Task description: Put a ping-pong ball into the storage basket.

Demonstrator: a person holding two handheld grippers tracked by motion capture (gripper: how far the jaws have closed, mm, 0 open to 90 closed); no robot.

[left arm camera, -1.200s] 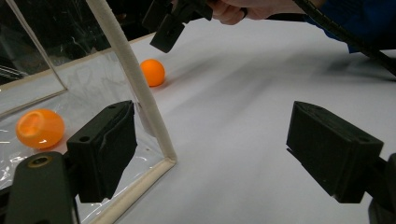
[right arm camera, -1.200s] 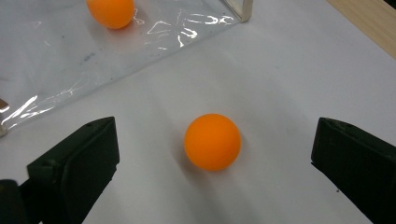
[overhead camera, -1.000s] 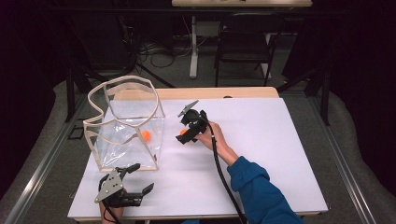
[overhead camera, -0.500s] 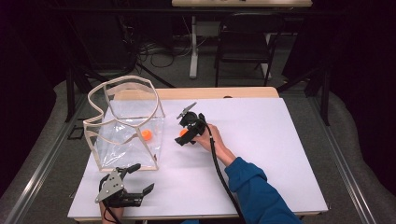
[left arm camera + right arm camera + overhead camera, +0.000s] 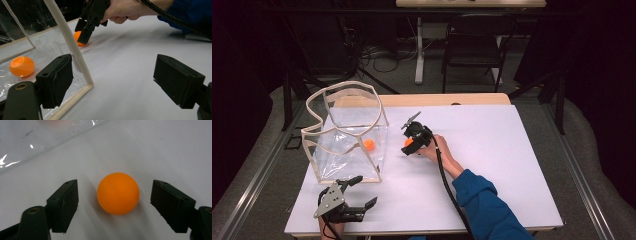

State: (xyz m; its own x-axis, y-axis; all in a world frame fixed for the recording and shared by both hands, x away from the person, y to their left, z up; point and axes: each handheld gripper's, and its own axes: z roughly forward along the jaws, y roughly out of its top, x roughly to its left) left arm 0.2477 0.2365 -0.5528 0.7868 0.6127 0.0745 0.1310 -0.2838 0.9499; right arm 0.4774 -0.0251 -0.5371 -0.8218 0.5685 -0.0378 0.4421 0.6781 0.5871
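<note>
Orange ball (image 5: 118, 193) between parted right tool (image 5: 113, 205) jaws

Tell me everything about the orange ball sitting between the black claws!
The small round orange ball is smooth and matte, like plastic, with no marks showing. It rests on the white table, just outside the clear plastic bag with the cream trim. The right claw is open, with one black jaw on each side of the ball and a gap left on both sides, so nothing grips it yet. Only the table touches it. A second orange ball lies inside the bag.
</note>
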